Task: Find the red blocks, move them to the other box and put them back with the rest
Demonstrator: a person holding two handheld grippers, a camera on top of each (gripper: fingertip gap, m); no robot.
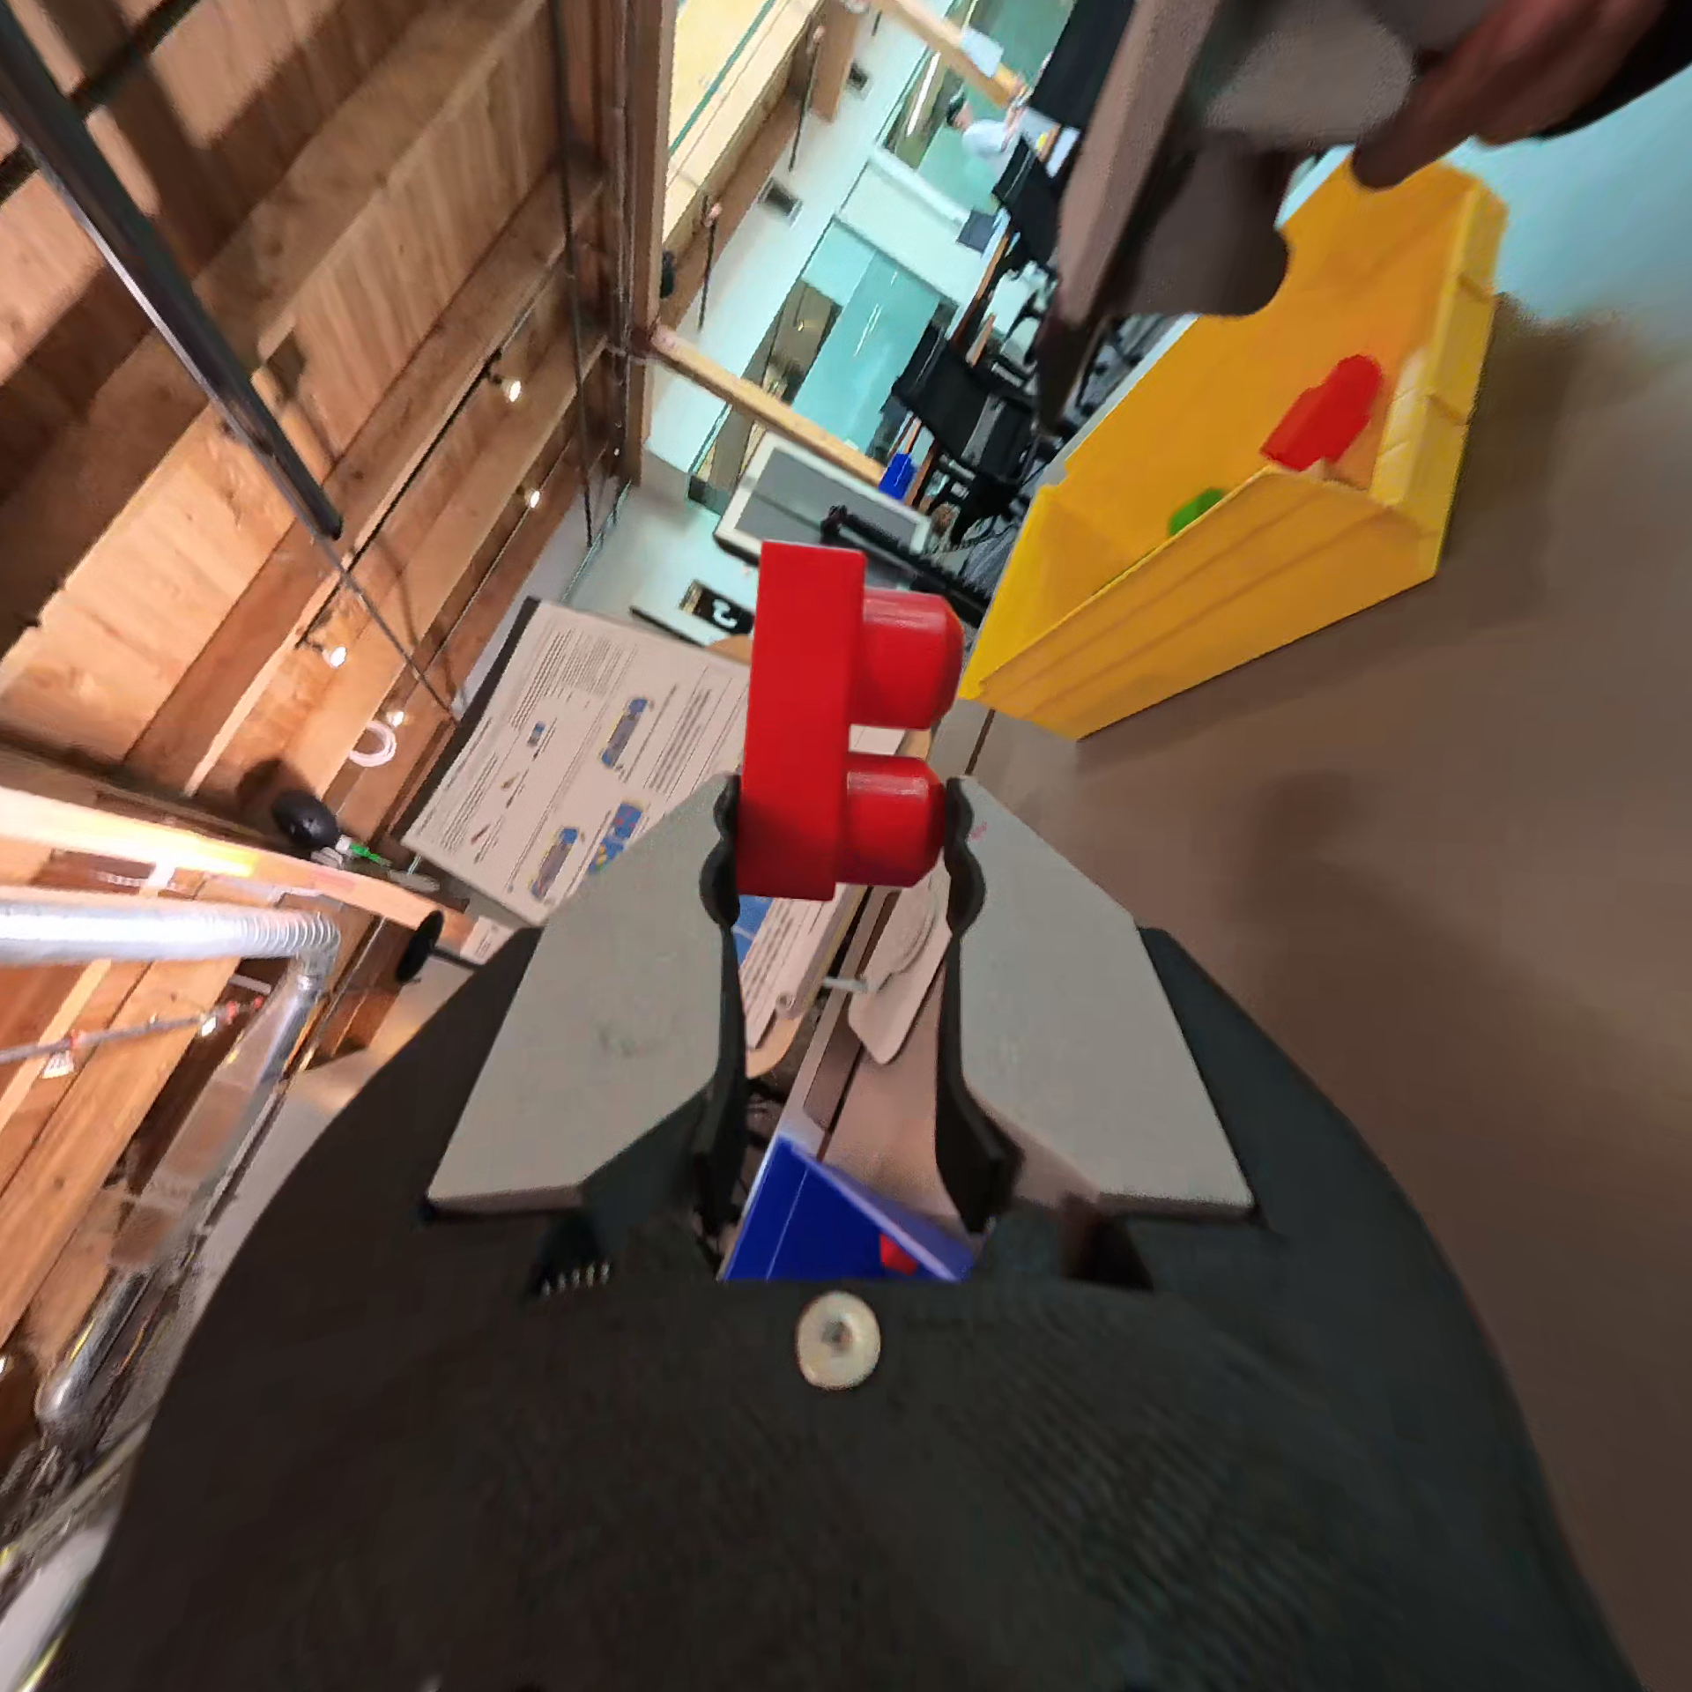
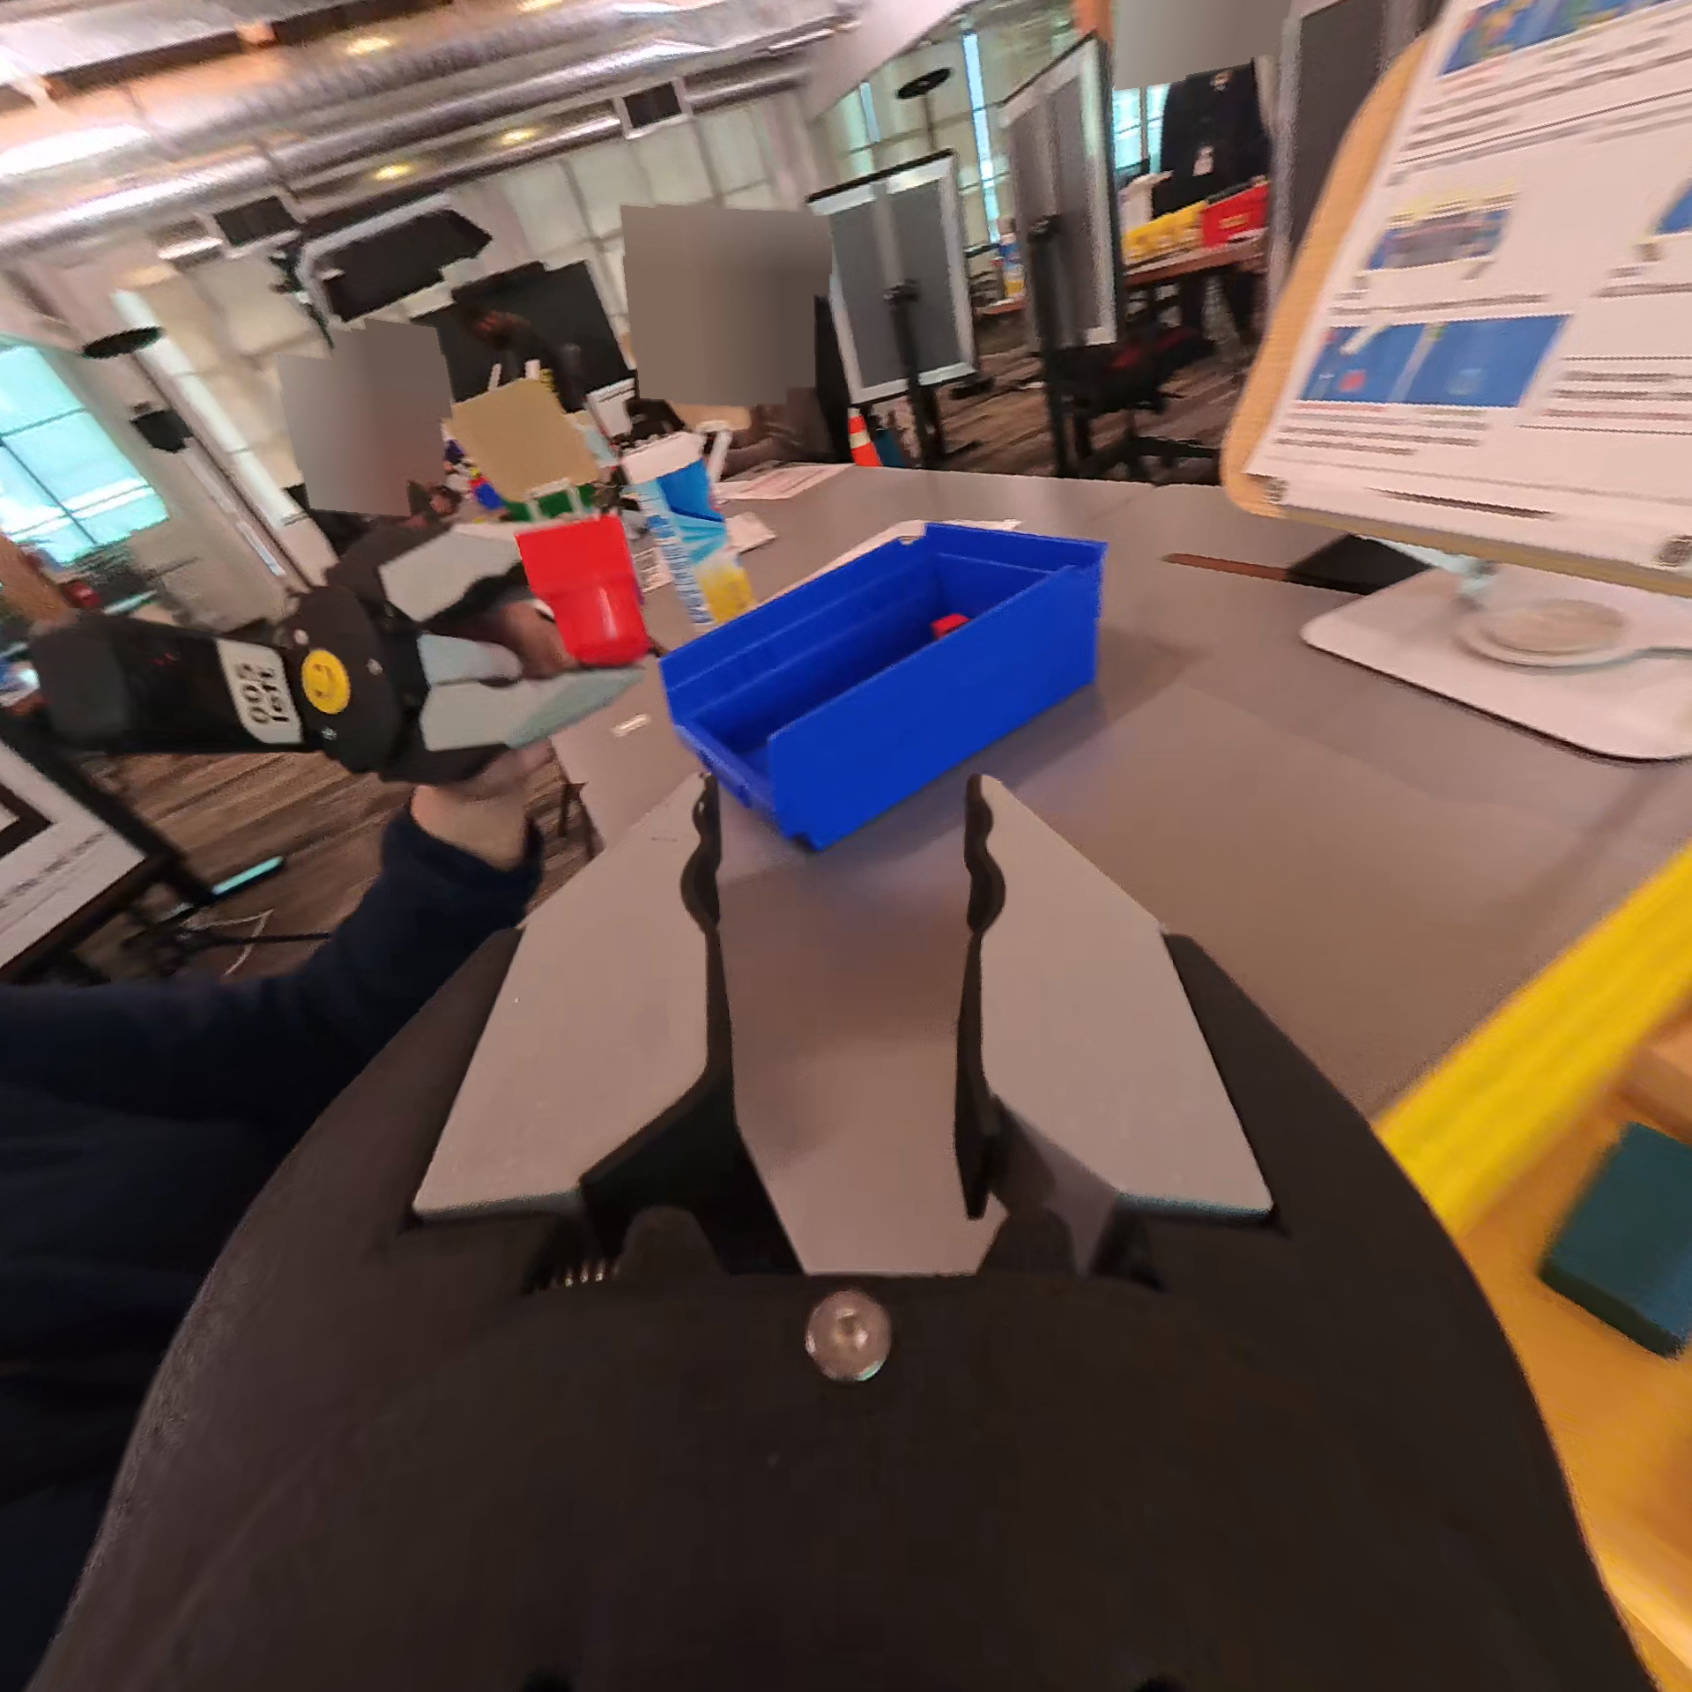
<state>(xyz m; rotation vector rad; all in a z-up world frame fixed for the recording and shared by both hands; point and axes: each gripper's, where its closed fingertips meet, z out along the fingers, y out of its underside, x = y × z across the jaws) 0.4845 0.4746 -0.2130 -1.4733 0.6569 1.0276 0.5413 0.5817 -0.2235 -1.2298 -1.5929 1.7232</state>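
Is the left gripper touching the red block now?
Touching. In the left wrist view, both fingertips of the left gripper press on the red block, one on its flat base, one on a stud.

A red block [image 1: 838, 732] fills the frame's centre, between grey fingers [image 1: 632, 961] edged black. Upper right, a yellow box [image 1: 1282, 568]. A blue box [image 2: 879, 677] sits at centre on a grey table [image 2: 1282, 824].

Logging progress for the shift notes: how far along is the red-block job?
Midway. One red piece already lies in the blue box. The left gripper holds a red block clamped in its jaws, in the air. Left: another red block in the yellow box. The right gripper is open, empty.
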